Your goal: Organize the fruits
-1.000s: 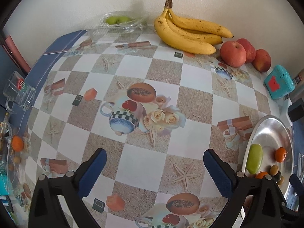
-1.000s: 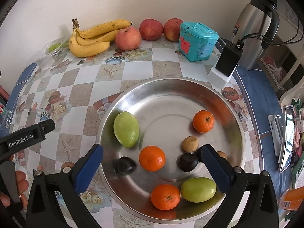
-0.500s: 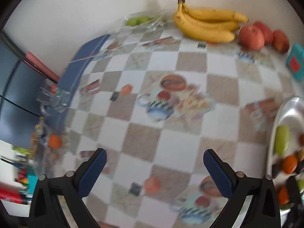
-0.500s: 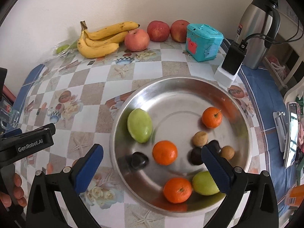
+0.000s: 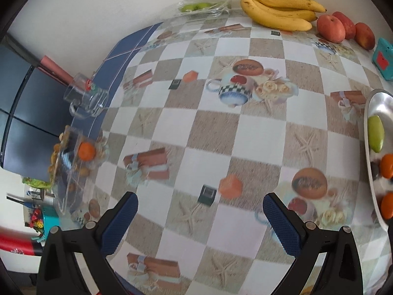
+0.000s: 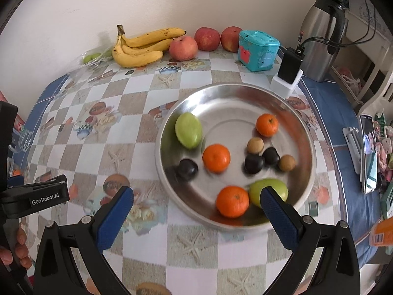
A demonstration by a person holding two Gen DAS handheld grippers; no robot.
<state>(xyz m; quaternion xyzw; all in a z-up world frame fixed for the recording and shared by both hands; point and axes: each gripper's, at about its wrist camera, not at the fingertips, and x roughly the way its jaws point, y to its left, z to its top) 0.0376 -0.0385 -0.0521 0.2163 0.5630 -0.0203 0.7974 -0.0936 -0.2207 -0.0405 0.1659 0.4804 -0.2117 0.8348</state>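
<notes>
Both grippers hang empty above the checked tablecloth [image 6: 191, 245], jaws spread wide: the right gripper [image 6: 196, 209] over the near rim of the steel dish [image 6: 302, 127], the left gripper [image 5: 200, 221] over bare cloth to its side.

The dish appears to be the collecting place. In it, going back from 6 o'clock, lie an orange [image 6: 232, 201] beside a green fruit [image 6: 269, 191], dark plums [image 6: 254, 163], a second orange [image 6: 216, 157], small brown fruits [image 6: 255, 145], another green fruit [image 6: 188, 130] at 10 o'clock and a third orange [image 6: 267, 124] at 2.

Farther off at 12, against the wall, bananas [image 6: 145, 48] and apples [image 6: 183, 48] wait unsorted. At the left gripper's 9 o'clock, a clear box [image 5: 71, 162] holds another orange [image 5: 86, 151].
</notes>
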